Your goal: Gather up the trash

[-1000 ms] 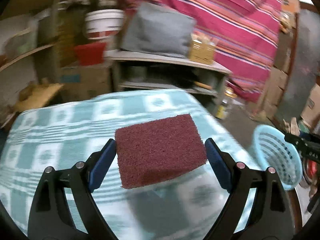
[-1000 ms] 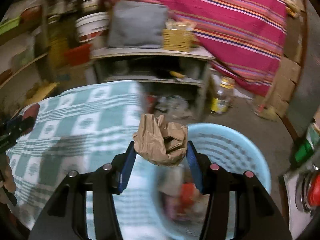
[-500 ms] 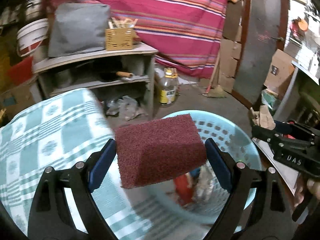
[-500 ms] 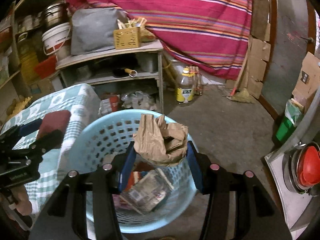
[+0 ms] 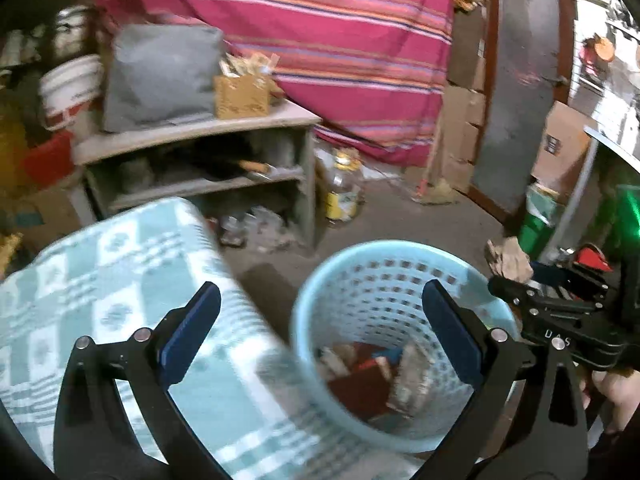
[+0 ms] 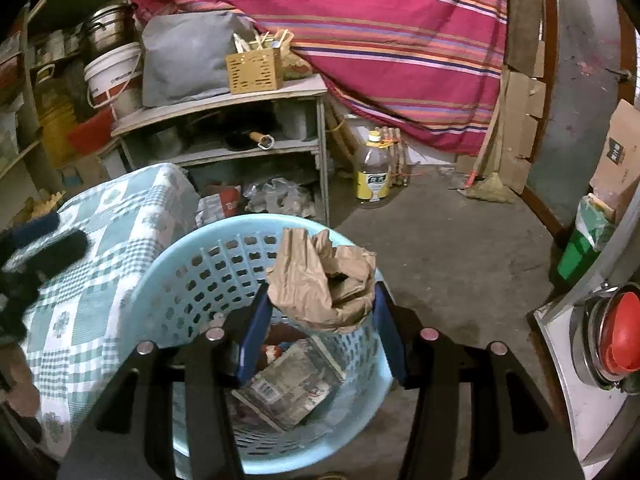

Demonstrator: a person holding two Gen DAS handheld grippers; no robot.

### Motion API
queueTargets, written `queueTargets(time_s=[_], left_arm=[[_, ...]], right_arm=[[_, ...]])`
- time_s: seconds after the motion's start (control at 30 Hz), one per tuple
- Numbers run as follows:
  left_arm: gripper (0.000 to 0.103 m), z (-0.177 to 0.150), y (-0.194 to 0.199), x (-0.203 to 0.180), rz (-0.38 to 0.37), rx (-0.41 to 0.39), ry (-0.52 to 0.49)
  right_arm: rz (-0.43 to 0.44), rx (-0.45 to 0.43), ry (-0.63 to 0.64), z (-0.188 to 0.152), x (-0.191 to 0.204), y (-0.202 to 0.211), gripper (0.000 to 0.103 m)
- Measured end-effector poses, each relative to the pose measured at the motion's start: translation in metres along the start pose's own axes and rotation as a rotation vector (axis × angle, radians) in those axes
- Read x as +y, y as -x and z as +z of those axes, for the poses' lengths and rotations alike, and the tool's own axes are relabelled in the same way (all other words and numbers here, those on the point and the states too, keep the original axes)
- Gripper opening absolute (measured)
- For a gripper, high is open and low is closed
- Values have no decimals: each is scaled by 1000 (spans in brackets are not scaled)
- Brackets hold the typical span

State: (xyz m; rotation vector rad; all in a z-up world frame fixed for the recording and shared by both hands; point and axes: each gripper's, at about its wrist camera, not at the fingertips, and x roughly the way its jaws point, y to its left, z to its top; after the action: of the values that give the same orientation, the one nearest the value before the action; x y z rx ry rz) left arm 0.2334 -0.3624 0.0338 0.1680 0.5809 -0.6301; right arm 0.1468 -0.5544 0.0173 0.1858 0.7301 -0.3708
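Note:
A light blue perforated basket (image 5: 352, 280) stands on the floor beside the table and holds several pieces of trash. A dark red scouring pad (image 5: 356, 384) lies inside it. My left gripper (image 5: 320, 332) is open and empty above the basket's near rim. My right gripper (image 6: 320, 324) is shut on a crumpled brown paper bag (image 6: 320, 280) and holds it over the basket (image 6: 188, 280). The right gripper with the bag also shows in the left wrist view (image 5: 508, 260), at the basket's right side.
A table with a green-and-white checked cloth (image 5: 100, 280) is left of the basket. A grey shelf unit (image 6: 240, 120) with a cushion and wicker box stands behind. A plastic bottle (image 6: 374, 172) sits on the concrete floor. A green bin (image 6: 580, 248) is at right.
My left gripper opened and the red scouring pad dropped into the basket. The right gripper kept hold of the paper bag and stayed over the basket.

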Motion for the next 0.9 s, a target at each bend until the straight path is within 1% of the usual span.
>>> queueTargets(time_s=[0.07,0.17,0.2,0.23,0.27,0.3,0.37,0.43,0.5,0.6,0.63,0.73,0.9], left_arm=[[97,0,14,10,44,-25,0],[97,-2,33,27,89,-51,17],[97,-4,39,33,105,-58,24],[97,-5,44,38,118,-64,33],[97,-6,49,44,127,-68,41],[97,-10,58,53,139,-73,59],[97,-14,68,62,153,-78,80],[97,-20,85,75,182,-93,96],[97,-27,102,86,210,-109,118],[97,-39,125,98,225,-124,141],[97,-43,132,100,234,-128,141],[98,-59,155,105,264,-141,124],[98,-90,193,116,318,-147,124]], right_arm=[[11,7,8,1,7,-4,51],[43,24,21,6,19,-10,52],[55,24,27,7,24,-11,62],[53,15,35,10,29,-11,81],[41,4,38,11,31,-10,86],[26,-8,41,13,34,-10,88],[23,-5,39,16,39,-9,88],[28,-7,31,16,42,-5,96],[28,-27,31,10,48,5,96],[23,-46,42,0,61,20,96],[25,-56,40,-5,65,26,99],[63,-104,35,-25,86,54,99],[90,-169,58,-53,122,94,99]])
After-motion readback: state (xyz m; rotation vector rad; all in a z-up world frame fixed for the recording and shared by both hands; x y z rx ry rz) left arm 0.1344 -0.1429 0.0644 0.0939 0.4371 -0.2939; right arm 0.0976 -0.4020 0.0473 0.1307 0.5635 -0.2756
